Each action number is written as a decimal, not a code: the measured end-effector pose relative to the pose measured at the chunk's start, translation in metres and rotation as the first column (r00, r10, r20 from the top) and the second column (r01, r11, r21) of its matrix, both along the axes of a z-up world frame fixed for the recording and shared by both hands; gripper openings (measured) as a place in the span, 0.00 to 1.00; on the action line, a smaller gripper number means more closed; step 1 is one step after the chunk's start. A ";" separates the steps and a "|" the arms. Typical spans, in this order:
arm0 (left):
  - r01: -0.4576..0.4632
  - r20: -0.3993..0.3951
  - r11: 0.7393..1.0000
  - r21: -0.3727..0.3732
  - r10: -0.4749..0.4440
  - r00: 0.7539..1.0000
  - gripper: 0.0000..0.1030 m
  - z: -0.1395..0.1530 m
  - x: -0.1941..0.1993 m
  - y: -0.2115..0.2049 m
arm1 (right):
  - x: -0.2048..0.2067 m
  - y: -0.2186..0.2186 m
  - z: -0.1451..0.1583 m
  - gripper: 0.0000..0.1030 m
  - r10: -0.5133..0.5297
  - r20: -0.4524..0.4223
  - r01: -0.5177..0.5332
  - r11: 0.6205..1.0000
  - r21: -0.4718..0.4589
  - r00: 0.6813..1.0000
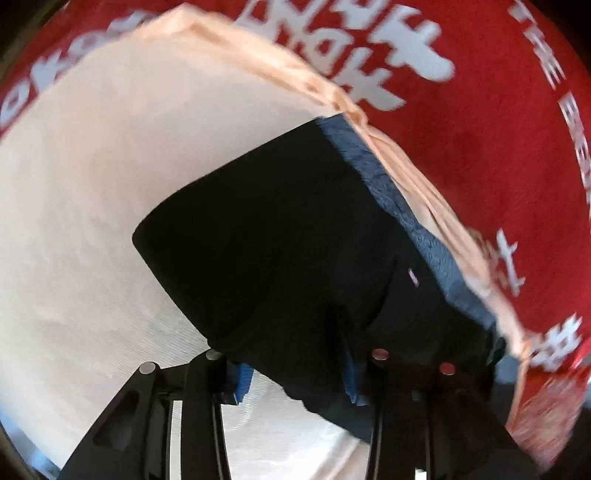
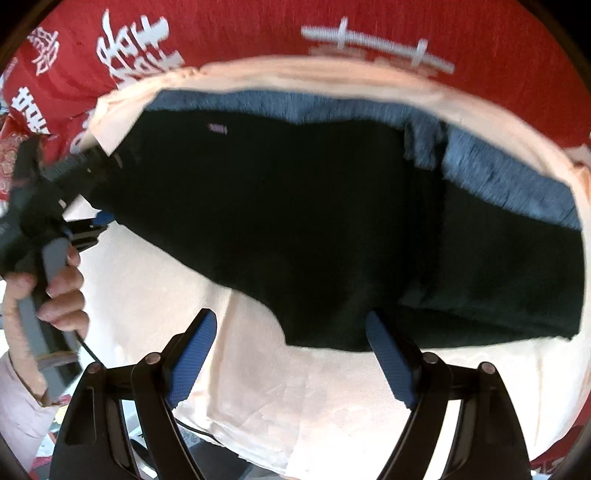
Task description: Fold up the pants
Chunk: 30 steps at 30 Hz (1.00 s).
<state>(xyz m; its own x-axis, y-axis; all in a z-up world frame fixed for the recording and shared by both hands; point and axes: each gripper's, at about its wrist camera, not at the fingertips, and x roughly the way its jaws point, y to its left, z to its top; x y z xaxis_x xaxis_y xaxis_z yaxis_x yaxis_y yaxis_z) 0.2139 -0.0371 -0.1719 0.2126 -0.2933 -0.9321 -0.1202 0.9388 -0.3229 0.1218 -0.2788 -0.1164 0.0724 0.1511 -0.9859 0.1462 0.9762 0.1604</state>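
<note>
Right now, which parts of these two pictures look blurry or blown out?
Left wrist view: red cloth lettering smears at the rim; pale sheet is nearly washed out. Right wrist view: pants waistband edge is streaked, the left gripper blurred, dark fabric shows no detail.

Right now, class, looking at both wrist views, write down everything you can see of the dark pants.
The pants look black, of soft matte fabric, with a fuzzy blue lining showing along the far edge and a tiny pale tag near it. They lie folded into a broad flat slab on a pale peach cloth spread over a red cloth with white characters. The left claw has an edge of the pants between its fingers. The right claw stands open at the near edge, not gripping.
</note>
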 end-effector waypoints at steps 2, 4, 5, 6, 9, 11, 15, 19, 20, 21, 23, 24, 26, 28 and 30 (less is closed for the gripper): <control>0.122 0.080 0.980 0.155 -0.136 0.987 0.37 0.011 -0.008 -0.019 | 0.007 -0.008 0.011 0.84 -0.011 0.017 0.010 1.000 0.007 1.000; 0.225 0.131 0.921 0.317 -0.277 0.952 0.37 0.018 -0.019 -0.043 | 0.018 -0.019 0.017 0.84 -0.019 0.020 0.019 1.000 0.018 1.000; 0.254 0.137 0.895 0.367 -0.322 0.937 0.37 0.019 -0.024 -0.051 | 0.024 -0.023 0.019 0.84 -0.017 0.022 0.017 1.000 0.015 1.000; 0.265 0.139 0.883 0.388 -0.341 0.930 0.37 0.020 -0.026 -0.053 | 0.031 -0.026 0.022 0.84 -0.012 0.025 0.012 1.000 0.006 1.000; 0.273 0.139 0.872 0.405 -0.354 0.925 0.37 0.018 -0.028 -0.052 | 0.056 -0.027 0.029 0.84 -0.004 0.025 0.003 1.000 0.031 1.000; 0.279 0.139 0.866 0.416 -0.363 0.921 0.37 0.017 -0.029 -0.054 | 0.077 -0.024 0.028 0.84 -0.008 0.006 0.008 0.996 0.093 1.000; 0.308 0.155 0.813 0.494 -0.432 0.888 0.37 0.018 -0.037 -0.071 | 0.110 -0.001 0.031 0.84 0.035 0.005 -0.035 0.985 0.167 0.999; 0.328 0.167 0.755 0.567 -0.496 0.852 0.37 0.017 -0.046 -0.084 | 0.145 0.040 0.035 0.84 0.150 0.007 -0.149 0.968 0.202 0.989; 0.333 0.167 0.738 0.586 -0.513 0.842 0.37 0.017 -0.048 -0.087 | 0.155 0.052 0.034 0.84 0.181 -0.002 -0.176 0.959 0.222 0.983; 0.336 0.167 0.725 0.601 -0.526 0.834 0.37 0.017 -0.050 -0.089 | 0.165 0.065 0.033 0.84 0.207 -0.012 -0.198 0.950 0.243 0.978; 0.344 0.164 0.693 0.634 -0.555 0.816 0.37 0.016 -0.054 -0.094 | 0.179 0.086 0.029 0.84 0.248 -0.024 -0.233 0.934 0.270 0.968; 0.347 0.162 0.678 0.648 -0.567 0.807 0.37 0.015 -0.056 -0.096 | 0.187 0.098 0.027 0.84 0.278 -0.033 -0.258 0.924 0.282 0.960; 0.351 0.159 0.658 0.667 -0.586 0.795 0.37 0.015 -0.058 -0.098 | 0.200 0.126 0.020 0.84 0.343 -0.062 -0.311 0.902 0.300 0.937; 0.351 0.163 0.654 0.670 -0.590 0.791 0.37 0.016 -0.060 -0.098 | 0.208 0.151 0.010 0.84 0.408 -0.103 -0.362 0.882 0.301 0.907; 0.350 0.163 0.655 0.669 -0.590 0.791 0.37 0.016 -0.061 -0.097 | 0.214 0.171 -0.002 0.84 0.455 -0.154 -0.408 0.874 0.263 0.877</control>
